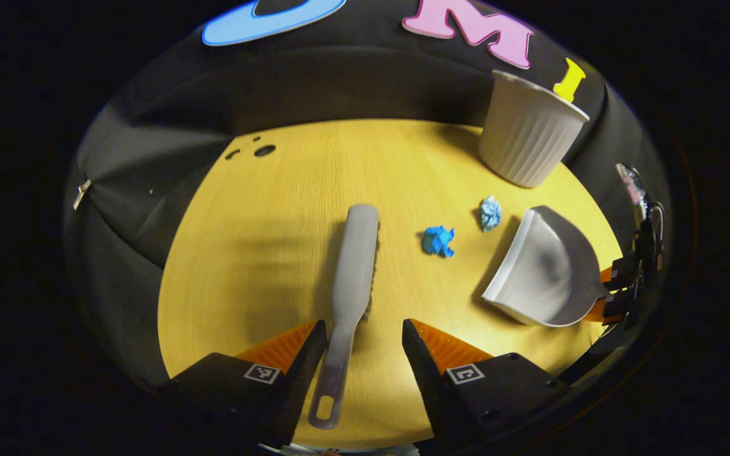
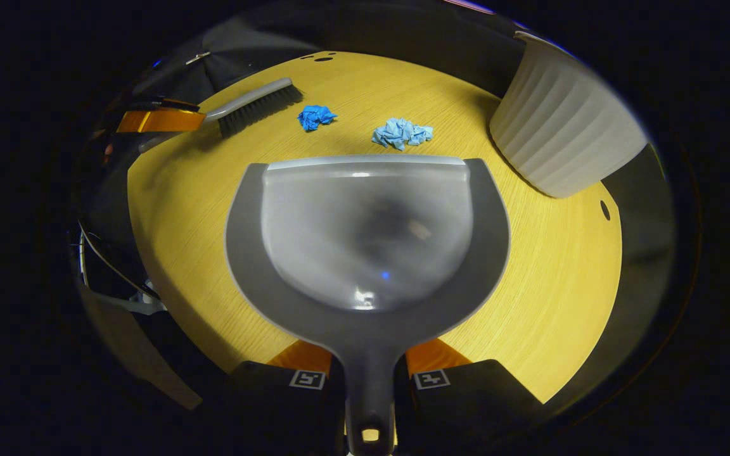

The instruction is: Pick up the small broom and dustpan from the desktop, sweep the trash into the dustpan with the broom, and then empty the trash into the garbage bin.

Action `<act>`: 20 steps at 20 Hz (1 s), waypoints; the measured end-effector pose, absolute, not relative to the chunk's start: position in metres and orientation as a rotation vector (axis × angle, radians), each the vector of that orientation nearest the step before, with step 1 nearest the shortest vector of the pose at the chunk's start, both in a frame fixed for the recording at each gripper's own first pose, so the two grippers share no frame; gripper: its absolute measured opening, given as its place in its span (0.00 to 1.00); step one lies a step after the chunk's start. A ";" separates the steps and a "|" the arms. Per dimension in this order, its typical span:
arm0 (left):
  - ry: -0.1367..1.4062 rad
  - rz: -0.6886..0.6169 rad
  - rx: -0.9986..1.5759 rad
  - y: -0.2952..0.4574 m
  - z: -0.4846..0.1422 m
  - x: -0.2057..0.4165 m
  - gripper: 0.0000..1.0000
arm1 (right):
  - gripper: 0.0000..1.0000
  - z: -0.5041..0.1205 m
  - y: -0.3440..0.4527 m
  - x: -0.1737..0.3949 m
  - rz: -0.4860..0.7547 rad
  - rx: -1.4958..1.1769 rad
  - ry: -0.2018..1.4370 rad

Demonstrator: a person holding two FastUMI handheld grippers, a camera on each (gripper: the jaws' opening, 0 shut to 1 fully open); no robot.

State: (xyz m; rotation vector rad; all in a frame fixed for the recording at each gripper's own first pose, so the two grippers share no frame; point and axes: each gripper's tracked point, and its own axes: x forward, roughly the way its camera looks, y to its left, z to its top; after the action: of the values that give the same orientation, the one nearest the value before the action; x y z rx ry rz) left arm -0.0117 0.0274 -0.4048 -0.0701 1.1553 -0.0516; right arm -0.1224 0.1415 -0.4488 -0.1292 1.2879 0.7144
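- Your left claw [image 1: 364,345] is spread wide, one finger on each side of the broom [image 1: 351,282] handle, and neither finger touches it.
- The broom lies flat on the yellow wooden surface [image 1: 263,253], handle end toward you between the fingers and head pointing away, bristles along its right edge.
- Your right claw [image 2: 368,373] is clamped on the dustpan [image 2: 365,240] handle, both fingers pressed against it just behind the scoop.
- In the left gripper view the dustpan [image 1: 539,269] sits at the right side of the surface, its open lip facing the scraps; whether it is raised off the wood, you cannot tell.
- A dark blue paper scrap [image 1: 438,240] lies between the broom head and the dustpan lip.
- A pale blue paper scrap [image 1: 490,213] lies just beyond it, nearer the bin.
- In the right gripper view both scraps rest ahead of the dustpan lip, apart from it: pale [image 2: 402,133] closer, dark [image 2: 315,117] to the left.
- The ribbed white garbage bin [image 1: 526,130] stands upright at the far right of the surface.
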 end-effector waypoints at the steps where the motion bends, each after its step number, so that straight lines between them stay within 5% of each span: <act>1: 1.183 -0.052 -0.063 0.029 -0.414 -0.014 0.78 | 0.36 -0.449 0.141 -0.121 0.713 -0.123 1.290; 7: 1.324 -0.056 -0.066 0.029 -0.453 -0.022 0.65 | 0.35 -0.452 0.135 -0.115 0.708 -0.117 1.296; 9: 1.315 -0.065 -0.034 0.032 -0.455 -0.015 0.53 | 0.35 -0.452 0.132 -0.114 0.703 -0.110 1.301; 10: 1.322 -0.078 -0.024 0.031 -0.456 -0.014 0.39 | 0.35 -0.453 0.132 -0.114 0.702 -0.105 1.304; 12: 1.328 -0.099 -0.005 0.031 -0.457 -0.012 0.31 | 0.36 -0.454 0.131 -0.113 0.702 -0.108 1.306; 20: 1.287 -0.144 0.096 0.023 -0.450 0.031 0.28 | 0.35 -0.460 0.130 -0.104 0.769 -0.174 1.304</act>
State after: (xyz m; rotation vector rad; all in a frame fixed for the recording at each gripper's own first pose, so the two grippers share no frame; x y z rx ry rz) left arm 0.0313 0.0225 -0.4503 0.0958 1.2871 -0.1443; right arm -0.1041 0.1300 -0.4595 -0.1740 1.3038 0.7690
